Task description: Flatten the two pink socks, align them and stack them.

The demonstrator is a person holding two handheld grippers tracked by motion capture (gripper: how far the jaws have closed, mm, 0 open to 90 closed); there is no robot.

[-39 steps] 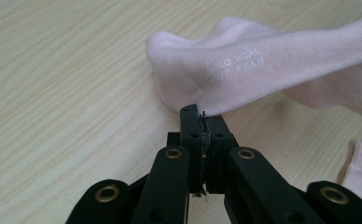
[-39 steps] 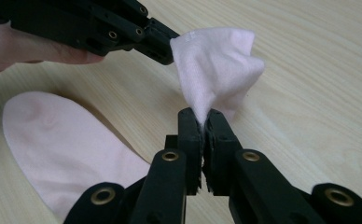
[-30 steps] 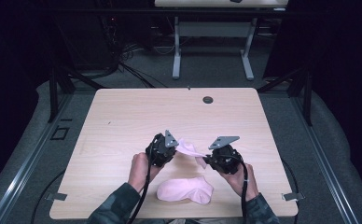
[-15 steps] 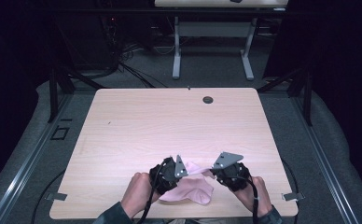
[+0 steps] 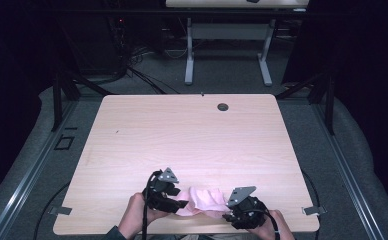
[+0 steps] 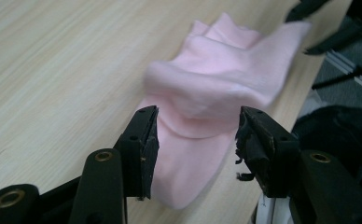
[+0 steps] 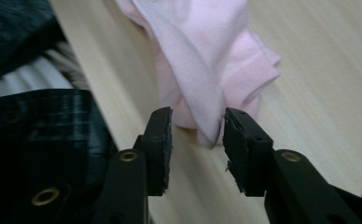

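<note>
Pink cloth (image 5: 204,201) lies bunched at the near edge of the wooden surface (image 5: 192,135), approx mid-way along that edge, betw. the two claws. Left claw (image 5: 178,202) sits at the cloth's left end; in the left gripper view its jaws are spread wide w/ a fold of cloth (image 6: 207,107) lying betw. them, not pinched. Right claw (image 5: 228,212) sits at the cloth's right end, close to the near edge; in the right gripper view its jaws stand apart w/ a hanging corner of cloth (image 7: 202,70) in the gap, jaws not pressed on it. Cloth is creased and folded over itself, partly raised off the surface. A small dark round grommet (image 5: 223,107) sits near the far edge, well apart from the cloth. A hand (image 5: 134,220) holds the left gripper.
</note>
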